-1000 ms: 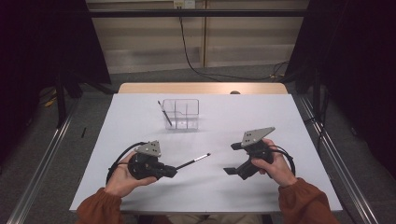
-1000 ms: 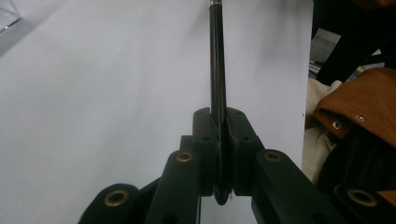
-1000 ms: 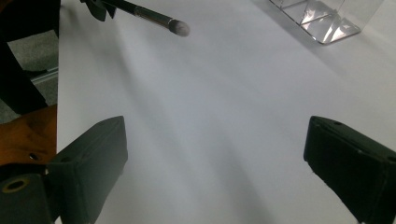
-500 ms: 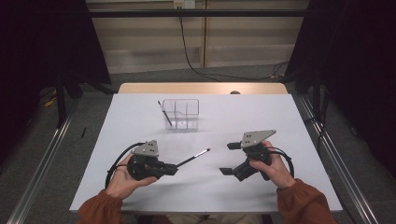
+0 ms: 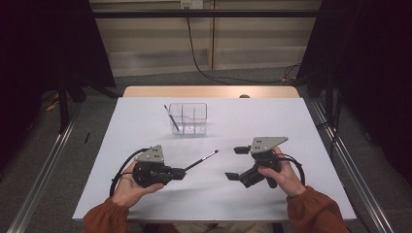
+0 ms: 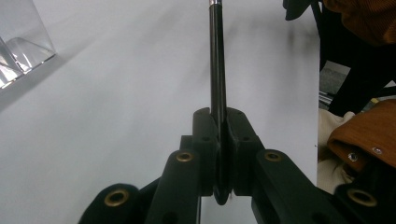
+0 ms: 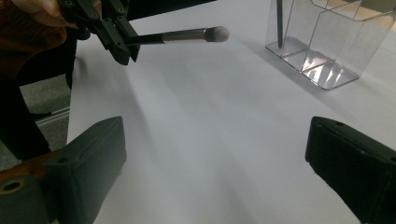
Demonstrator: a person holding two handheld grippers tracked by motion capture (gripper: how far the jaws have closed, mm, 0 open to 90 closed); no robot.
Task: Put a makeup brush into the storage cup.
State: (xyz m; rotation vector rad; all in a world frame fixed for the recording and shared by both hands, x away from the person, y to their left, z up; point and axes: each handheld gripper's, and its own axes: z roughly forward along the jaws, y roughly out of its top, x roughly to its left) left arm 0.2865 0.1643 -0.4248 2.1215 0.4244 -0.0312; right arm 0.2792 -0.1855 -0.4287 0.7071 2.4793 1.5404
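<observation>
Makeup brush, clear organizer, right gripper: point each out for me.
makeup brush (image 7: 187, 35), right gripper view, on the silver ferrule behind the bristles.
clear organizer (image 5: 188, 127), high view, on its front wall.
right gripper (image 5: 237, 163), high view, midway between its open jaws' tips.

Even overhead light on a white table, dark surroundings.
The white tabletop (image 5: 214, 194) is brightly and evenly lit while black curtains fall into shadow; the clear acrylic organizer (image 7: 322, 42) throws glints, soft shadows trail the makeup brush (image 7: 182, 35), and the nearest jaws in both gripper views blur.
</observation>
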